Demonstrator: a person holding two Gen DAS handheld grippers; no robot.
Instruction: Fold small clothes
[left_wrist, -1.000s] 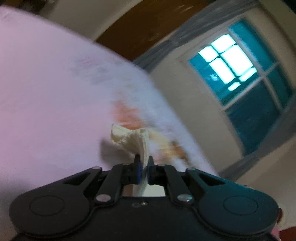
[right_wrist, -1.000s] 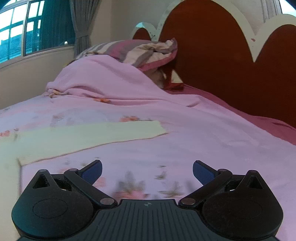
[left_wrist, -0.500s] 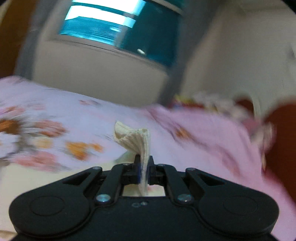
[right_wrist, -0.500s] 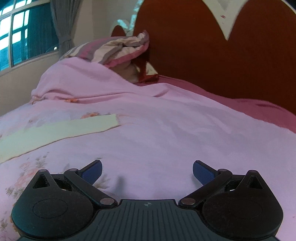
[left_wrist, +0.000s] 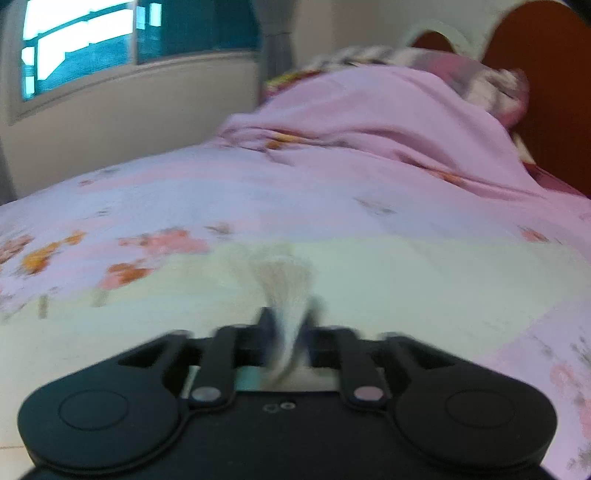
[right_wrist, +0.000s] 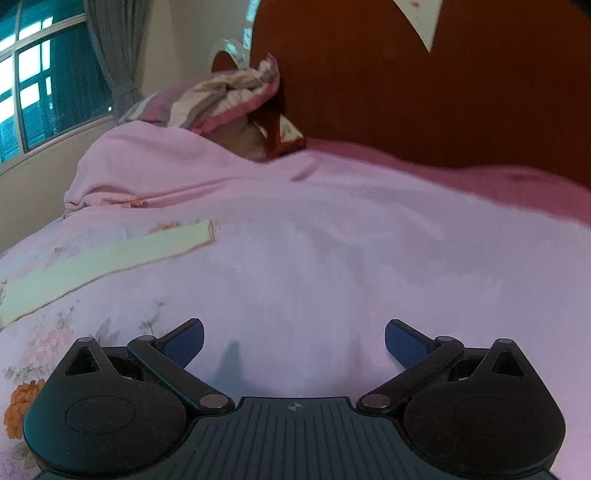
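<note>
A pale cream garment (left_wrist: 388, 280) lies flat on the pink floral bedsheet (left_wrist: 295, 199). My left gripper (left_wrist: 290, 325) is shut on a bunched edge of that garment, low over the cloth; the view is blurred. In the right wrist view the same cream garment (right_wrist: 107, 258) shows as a long flat strip at the left. My right gripper (right_wrist: 293, 341) is open and empty, over bare pink sheet to the right of the garment.
A heaped pink blanket (right_wrist: 155, 166) and striped pillows (right_wrist: 229, 96) lie at the head of the bed. A dark red headboard (right_wrist: 424, 85) stands behind. A window (left_wrist: 110, 44) and grey curtain (right_wrist: 110, 55) are at the left wall.
My left gripper has swung round and come down towards the bed, carrying the garment's edge over the flat cloth. My right gripper has drifted right, away from the garment, staying open.
</note>
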